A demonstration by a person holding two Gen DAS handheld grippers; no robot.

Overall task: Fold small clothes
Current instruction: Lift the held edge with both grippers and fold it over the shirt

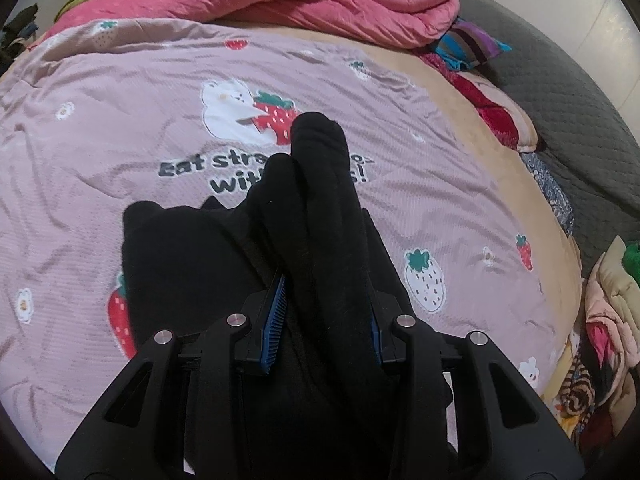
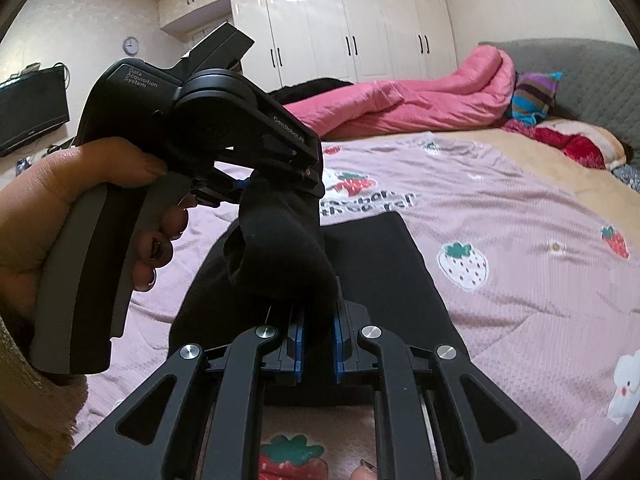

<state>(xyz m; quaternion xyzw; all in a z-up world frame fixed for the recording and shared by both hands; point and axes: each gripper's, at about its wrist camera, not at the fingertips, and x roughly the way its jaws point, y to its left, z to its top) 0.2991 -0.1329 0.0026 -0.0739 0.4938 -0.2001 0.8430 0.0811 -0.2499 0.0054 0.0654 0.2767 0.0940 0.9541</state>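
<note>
A black garment [image 1: 320,168] is bunched between the blue pads [image 1: 276,312] of my left gripper [image 1: 326,292], which is shut on it; two rounded ends stick out ahead. In the right wrist view the same black bundle [image 2: 280,248] runs from my right gripper [image 2: 319,320], shut on it, up to the left gripper [image 2: 276,176], which a hand [image 2: 48,208] holds. Beneath lies a flat black cloth [image 2: 380,272] on the pink strawberry-print bedspread [image 2: 520,216], seen also as black cloth [image 1: 172,248] to the left. I cannot tell whether it is joined to the held bundle.
A pink quilt [image 1: 320,4] is heaped at the far side of the bed, with a striped pillow [image 2: 532,96] and a grey headboard [image 2: 592,76] beside it. A pile of mixed clothes [image 1: 600,340] lies at the right bed edge. White wardrobes [image 2: 360,32] and a wall TV [image 2: 32,112] stand behind.
</note>
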